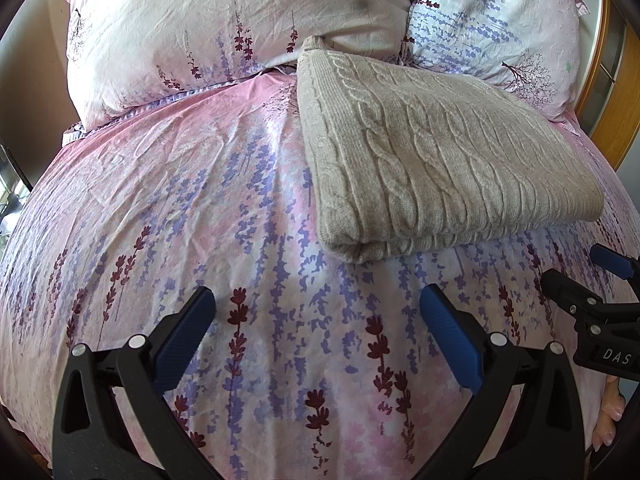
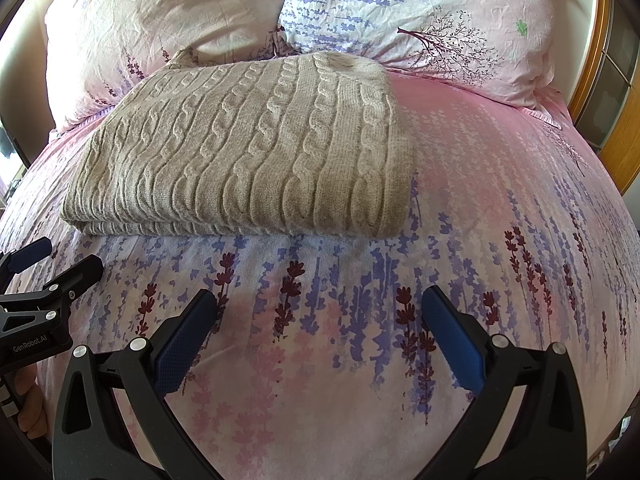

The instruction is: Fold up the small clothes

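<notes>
Bedspread (image 1: 180, 208): pink and lilac, printed with purple and dark red flower stalks, spread under both grippers and filling most of each view.
Pillows: two, at the far end beyond the sweater; pale pink one (image 1: 192, 32) ahead and left of the left gripper, bluish-white one with a tree print (image 2: 432, 20) ahead and right of the right gripper; touching each other where they meet.
Sweater (image 2: 256, 152): beige cable knit, folded into a thick flat rectangle, lying on the bedspread; ahead and slightly left of the right gripper, ahead and to the right of the left gripper (image 1: 318, 306); far corner reaching the foot of the pillows; near folded edge just ahead of the fingertips, apart from them.
Left gripper: black frame, blue pads (image 1: 188, 336), jaws spread wide, nothing between them, above bare bedspread; also seen at the left edge of the right wrist view.
Right gripper (image 2: 320, 306): same build, jaws likewise wide apart and empty, above bare bedspread just short of the sweater.
Fingers (image 1: 610, 420): person's, partly visible at the lower right edge of the left wrist view, below the other gripper's body.
</notes>
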